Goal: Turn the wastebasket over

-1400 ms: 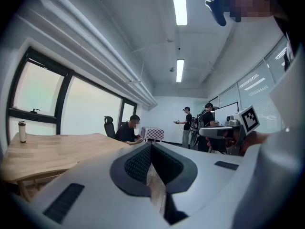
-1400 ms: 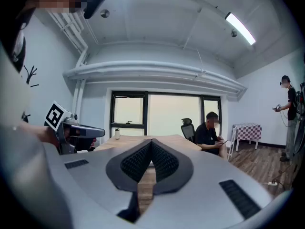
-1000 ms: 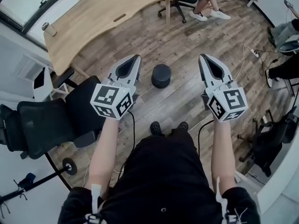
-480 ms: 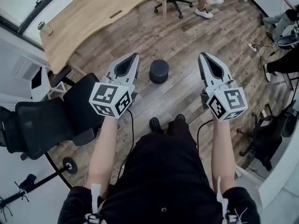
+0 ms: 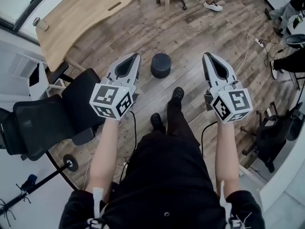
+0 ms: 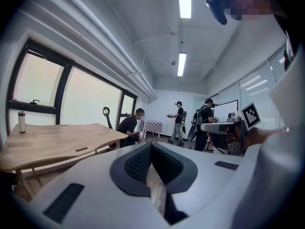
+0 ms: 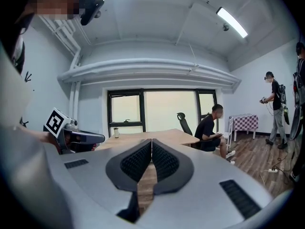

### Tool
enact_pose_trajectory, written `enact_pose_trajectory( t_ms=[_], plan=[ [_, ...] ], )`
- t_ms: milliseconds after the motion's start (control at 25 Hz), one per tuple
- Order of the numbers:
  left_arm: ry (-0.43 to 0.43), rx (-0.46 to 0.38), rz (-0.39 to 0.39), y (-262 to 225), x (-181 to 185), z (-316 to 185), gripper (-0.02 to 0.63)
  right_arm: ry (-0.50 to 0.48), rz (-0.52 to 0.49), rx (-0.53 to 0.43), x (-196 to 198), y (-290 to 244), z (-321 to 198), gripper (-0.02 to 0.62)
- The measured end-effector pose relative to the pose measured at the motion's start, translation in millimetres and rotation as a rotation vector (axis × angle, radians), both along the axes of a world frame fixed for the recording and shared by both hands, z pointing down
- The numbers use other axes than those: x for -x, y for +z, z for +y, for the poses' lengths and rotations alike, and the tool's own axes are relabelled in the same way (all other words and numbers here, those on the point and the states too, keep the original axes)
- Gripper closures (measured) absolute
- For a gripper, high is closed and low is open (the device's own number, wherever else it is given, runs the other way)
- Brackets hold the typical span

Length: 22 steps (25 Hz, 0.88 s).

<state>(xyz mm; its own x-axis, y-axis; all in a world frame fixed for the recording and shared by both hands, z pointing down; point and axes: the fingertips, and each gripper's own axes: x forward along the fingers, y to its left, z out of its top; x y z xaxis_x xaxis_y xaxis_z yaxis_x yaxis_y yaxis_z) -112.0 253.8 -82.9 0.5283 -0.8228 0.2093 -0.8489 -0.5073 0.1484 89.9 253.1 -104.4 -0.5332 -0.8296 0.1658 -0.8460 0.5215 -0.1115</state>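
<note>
A small dark round wastebasket (image 5: 161,65) stands on the wooden floor ahead of me, its flat closed end facing up. My left gripper (image 5: 135,57) is held out to the left of it, well above the floor, jaws shut with nothing between them. My right gripper (image 5: 206,58) is out to the right of the basket, likewise shut and empty. The basket lies between the two grippers and slightly beyond their tips. Neither gripper view shows the basket; the left gripper (image 6: 150,146) and the right gripper (image 7: 151,142) each look out level across the room.
A curved wooden desk (image 5: 90,11) with a cup (image 5: 37,23) on it stands at the back left. Black office chairs (image 5: 52,116) crowd my left side. A seated person's feet (image 5: 212,3) are at the top. Cables and a power strip (image 5: 259,42) lie at the right. My own foot (image 5: 177,94) steps forward.
I have stepped forward with one foot; the floor, desk and basket have slid up and left in the head view. Both grippers stay shut, held apart at the same spacing.
</note>
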Motion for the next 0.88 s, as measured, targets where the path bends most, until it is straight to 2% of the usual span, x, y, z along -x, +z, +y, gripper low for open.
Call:
enact_pose_trajectory(
  t_ms=[400, 680, 880],
  plan=[
    [-0.036, 0.033, -0.039, 12, -2, -59, 0.589, -0.039, -0.047, 0.023, 0, 16, -74, 0.563],
    [-0.069, 0.059, -0.060, 18, -19, -121, 0.589, -0.081, -0.063, 0.052, -15, 26, -147, 0.563],
    [-0.101, 0.097, -0.060, 39, -36, -149, 0.589, -0.126, -0.062, 0.102, -29, 51, -188, 0.563]
  ],
)
